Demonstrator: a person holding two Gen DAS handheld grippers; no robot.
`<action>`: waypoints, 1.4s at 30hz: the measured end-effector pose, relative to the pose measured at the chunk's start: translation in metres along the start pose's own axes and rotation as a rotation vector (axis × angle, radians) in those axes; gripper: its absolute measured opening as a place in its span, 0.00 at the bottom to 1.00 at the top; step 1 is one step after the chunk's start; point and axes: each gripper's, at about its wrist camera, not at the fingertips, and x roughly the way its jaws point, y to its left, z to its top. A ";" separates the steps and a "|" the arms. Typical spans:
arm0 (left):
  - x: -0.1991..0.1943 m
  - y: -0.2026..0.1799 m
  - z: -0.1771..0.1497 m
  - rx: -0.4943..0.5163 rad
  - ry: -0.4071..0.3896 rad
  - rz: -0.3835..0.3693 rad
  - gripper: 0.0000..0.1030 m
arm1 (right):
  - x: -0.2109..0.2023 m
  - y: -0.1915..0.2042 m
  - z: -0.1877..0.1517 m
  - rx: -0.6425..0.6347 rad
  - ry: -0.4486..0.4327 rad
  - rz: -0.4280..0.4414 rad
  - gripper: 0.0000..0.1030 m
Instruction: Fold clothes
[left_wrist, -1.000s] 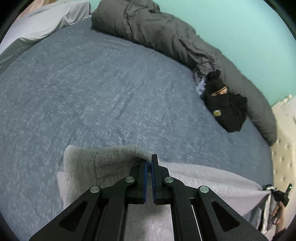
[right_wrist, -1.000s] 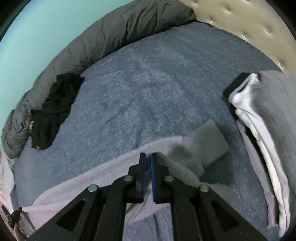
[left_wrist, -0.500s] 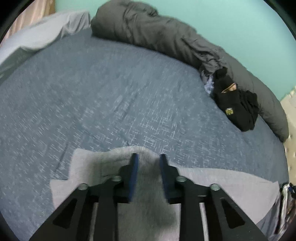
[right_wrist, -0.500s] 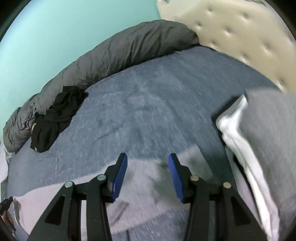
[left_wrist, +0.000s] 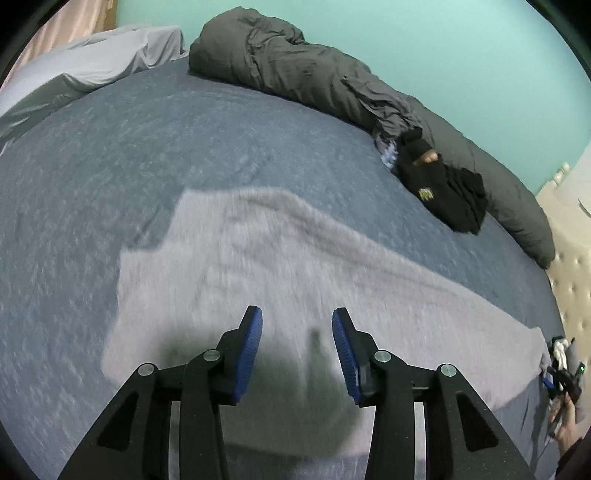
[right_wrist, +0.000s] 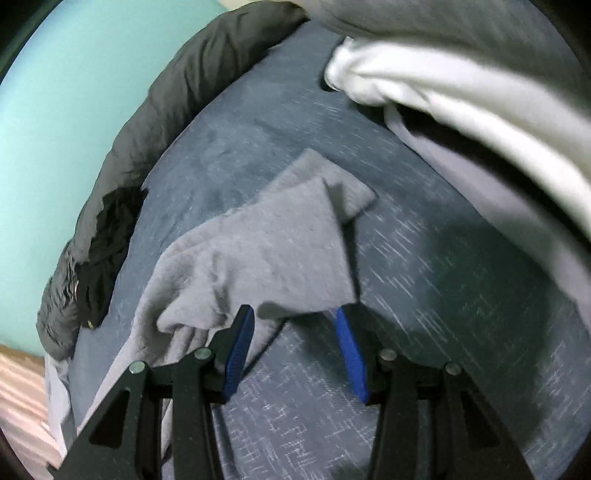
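Your left claw (left_wrist: 297, 347) stands wide open above the grey garment (left_wrist: 280, 266), its blue pads apart with nothing between them. Your right claw (right_wrist: 291, 350) is just as wide, and it too grips nothing; the cloth's near edge lies just ahead of its pads, not caught by them.

The grey garment (right_wrist: 266, 254) lies spread across the blue bed (left_wrist: 110, 147), running from your left claw toward your right. It sits flat along most of its length, which suits folding: a flat cloth gives you clean edges to take. At the right end the corner is doubled over on itself, with a loose flap lifted near your right claw, so that end looks half folded or simply rumpled; I cannot tell which.

Both claws being open over the cloth reads, to my judgement, as a pause between grips: you have no hold, so the garment rests under its own weight and will keep its shape until you take it again.

The dark duvet (left_wrist: 303, 74) is rolled against the far wall, out of the working area, and the black clothes (left_wrist: 443, 192) lie heaped against it, well apart from the grey piece. A stack of white and grey fabric (right_wrist: 461, 85) crowds the right side close to your right claw; mind that you catch only the grey corner there.
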 end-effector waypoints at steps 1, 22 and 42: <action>-0.001 -0.001 -0.007 0.002 -0.001 -0.010 0.42 | 0.002 -0.003 -0.001 0.018 -0.003 0.001 0.47; 0.002 0.004 -0.083 -0.019 -0.051 -0.035 0.43 | -0.022 0.031 0.044 -0.212 -0.227 -0.129 0.07; 0.003 -0.003 -0.085 -0.011 -0.060 -0.023 0.43 | -0.003 0.022 0.028 -0.187 -0.184 -0.191 0.49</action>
